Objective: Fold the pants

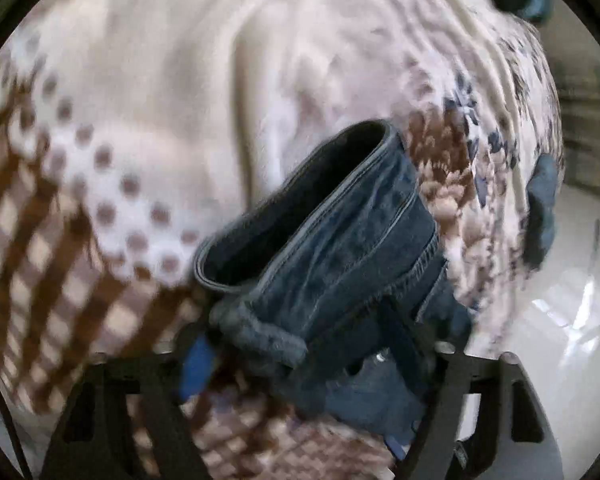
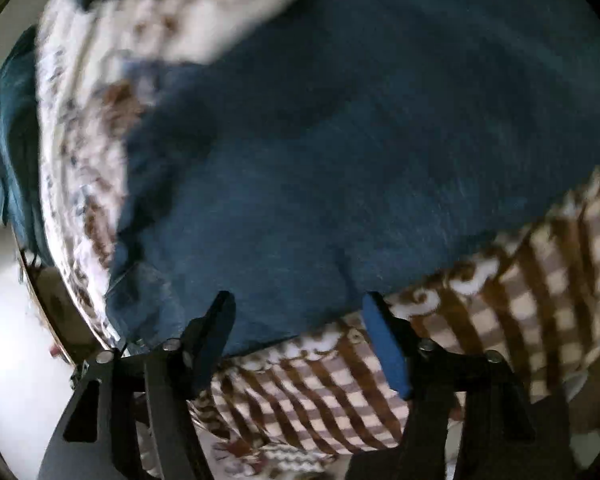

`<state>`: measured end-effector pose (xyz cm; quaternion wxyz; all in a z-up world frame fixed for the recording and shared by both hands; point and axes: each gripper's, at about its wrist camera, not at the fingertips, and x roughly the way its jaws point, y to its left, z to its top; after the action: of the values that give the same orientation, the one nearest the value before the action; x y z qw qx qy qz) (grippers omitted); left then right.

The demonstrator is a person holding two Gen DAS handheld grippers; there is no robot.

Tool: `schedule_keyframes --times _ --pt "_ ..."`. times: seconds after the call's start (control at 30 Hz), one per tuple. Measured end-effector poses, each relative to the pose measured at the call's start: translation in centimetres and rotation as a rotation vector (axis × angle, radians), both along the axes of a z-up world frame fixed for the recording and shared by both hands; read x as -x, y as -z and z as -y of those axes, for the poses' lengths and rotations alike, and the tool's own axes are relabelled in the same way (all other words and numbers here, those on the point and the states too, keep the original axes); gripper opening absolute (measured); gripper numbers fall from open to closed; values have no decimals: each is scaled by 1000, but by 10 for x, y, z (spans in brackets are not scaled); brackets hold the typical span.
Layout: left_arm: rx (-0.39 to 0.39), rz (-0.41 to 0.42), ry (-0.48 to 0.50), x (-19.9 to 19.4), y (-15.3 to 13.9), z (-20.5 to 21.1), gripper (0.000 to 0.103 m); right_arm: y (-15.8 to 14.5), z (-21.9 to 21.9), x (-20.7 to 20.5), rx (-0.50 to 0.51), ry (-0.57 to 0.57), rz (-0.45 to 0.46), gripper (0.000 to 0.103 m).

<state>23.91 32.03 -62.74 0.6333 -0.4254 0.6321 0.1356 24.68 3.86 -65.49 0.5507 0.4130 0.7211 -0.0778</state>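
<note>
The pants [image 1: 340,232] are dark blue denim. In the left wrist view one leg end with its open hem sticks up from my left gripper [image 1: 320,360], which is shut on the bunched denim; a blue pad [image 1: 196,368] shows at the left of the bundle. In the right wrist view a broad stretch of the pants [image 2: 340,140] lies flat on a patterned blanket [image 2: 540,260]. My right gripper [image 2: 300,312] is open just at the denim's near edge. Its fingertips [image 2: 380,328] touch nothing, and checked blanket shows between them. Both views are motion-blurred.
The cream blanket [image 1: 140,80] with brown checks and dots covers the surface. A teal cloth [image 1: 540,208] hangs at its right edge, seen as teal cloth [image 2: 8,140] at the left in the right wrist view. Pale floor [image 1: 560,320] lies beyond that edge.
</note>
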Motion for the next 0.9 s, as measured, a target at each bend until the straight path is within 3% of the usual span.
schedule_keyframes --times 0.07,0.13,0.17,0.2,0.27,0.33,0.47,0.53,0.57,0.63,0.7,0.73,0.77,0.9 --pt "-100 -9 68 -6 -9 9 30 10 1 7 -10 56 2 57" --pt "-135 7 77 -5 -15 7 28 13 1 7 -12 78 26 31" --pt "-149 1 96 -6 -15 5 25 13 0 6 -2 72 27 9" --pt "-182 3 102 -6 -16 1 25 13 -2 7 1 75 33 1" --pt "-227 -5 128 -11 -11 -8 25 12 -5 10 -12 62 24 1" --pt "-194 -16 118 -14 -5 -14 25 9 -4 15 -23 23 -5 1" --pt "-221 -7 179 -17 -14 -10 28 24 3 38 18 -14 -67 1" --pt "-183 -22 158 -9 -19 -11 32 29 7 41 -44 -14 -40 1" --pt "-180 -29 152 -4 -27 -9 35 25 9 41 -64 -26 -18 3" --pt "-224 -42 167 6 -46 2 36 13 20 44 -60 -56 16 17" --pt "-293 -32 222 12 -67 22 45 0 37 46 -49 -24 75 73" --pt "-322 -23 248 13 -74 33 55 -5 48 48 -52 9 114 85" --pt "-357 -13 282 15 -81 45 67 -8 60 48 -53 41 141 88" --pt "-392 87 421 -6 -97 120 82 -23 143 58 16 176 216 89"
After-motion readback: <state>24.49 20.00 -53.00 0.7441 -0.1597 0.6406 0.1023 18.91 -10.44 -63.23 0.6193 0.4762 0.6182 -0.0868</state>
